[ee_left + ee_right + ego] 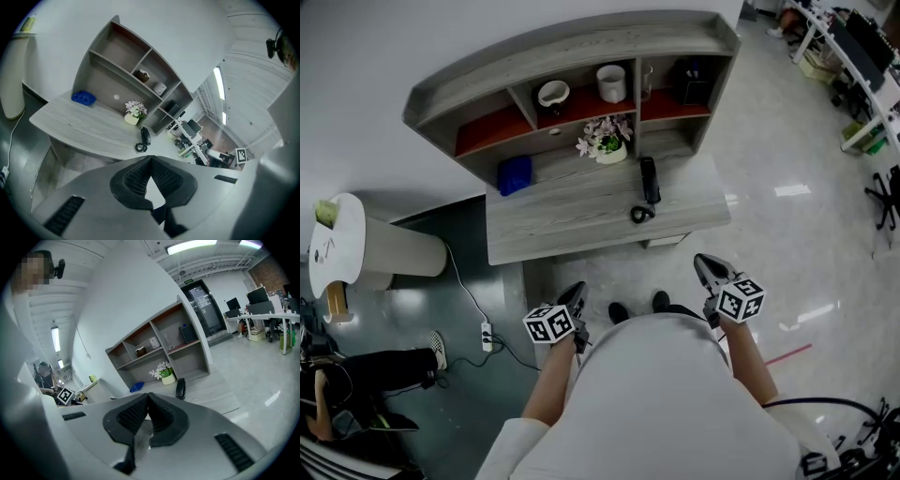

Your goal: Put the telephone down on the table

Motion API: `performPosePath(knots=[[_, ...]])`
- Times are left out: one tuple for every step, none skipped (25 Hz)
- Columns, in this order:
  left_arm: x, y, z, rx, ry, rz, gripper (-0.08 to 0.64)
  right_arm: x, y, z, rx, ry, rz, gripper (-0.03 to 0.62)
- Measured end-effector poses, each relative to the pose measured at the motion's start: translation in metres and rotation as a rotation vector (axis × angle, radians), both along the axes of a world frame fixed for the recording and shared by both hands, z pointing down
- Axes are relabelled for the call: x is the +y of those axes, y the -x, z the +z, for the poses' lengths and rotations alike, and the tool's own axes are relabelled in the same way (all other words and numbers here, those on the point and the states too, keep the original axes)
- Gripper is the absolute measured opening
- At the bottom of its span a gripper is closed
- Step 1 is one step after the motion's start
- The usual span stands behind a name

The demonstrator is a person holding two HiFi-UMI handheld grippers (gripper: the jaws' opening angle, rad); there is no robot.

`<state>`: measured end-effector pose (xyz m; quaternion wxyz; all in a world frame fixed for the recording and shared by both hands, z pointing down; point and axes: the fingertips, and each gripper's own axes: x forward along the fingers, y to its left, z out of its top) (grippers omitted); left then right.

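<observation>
The black telephone handset lies on the grey wooden desk, right of the middle, with its coiled cord curled near the front edge. It also shows in the left gripper view as the handset and in the right gripper view as the handset. Both grippers hang well short of the desk, close to the person's body. My left gripper is shut and holds nothing. My right gripper is shut too, with nothing between its pads.
A shelf unit stands at the desk's back with a bowl, a white mug and a black box. A flower pot and a blue object sit on the desk. A power strip lies on the floor at left, near a seated person.
</observation>
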<state>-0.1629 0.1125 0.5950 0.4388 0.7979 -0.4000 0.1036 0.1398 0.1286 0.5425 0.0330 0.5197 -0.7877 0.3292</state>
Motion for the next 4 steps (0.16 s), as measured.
performPosePath(knots=[[0.0007,-0.0012,0.0008,0.000,0.003,0.001,0.011,0.0007,-0.0010,0.0001,-0.001,0.001,0.002,0.017],[0.0013,-0.0025,0.0016,0.000,0.007,0.000,0.011,0.0012,-0.0021,0.0003,-0.003,0.002,0.004,0.017],[0.0018,-0.0038,0.0024,0.000,0.011,-0.001,0.011,0.0017,-0.0033,0.0005,-0.006,0.003,0.007,0.017],[0.0023,-0.0052,0.0031,0.001,0.015,-0.001,0.011,0.0021,-0.0045,0.0006,-0.009,0.004,0.010,0.017]])
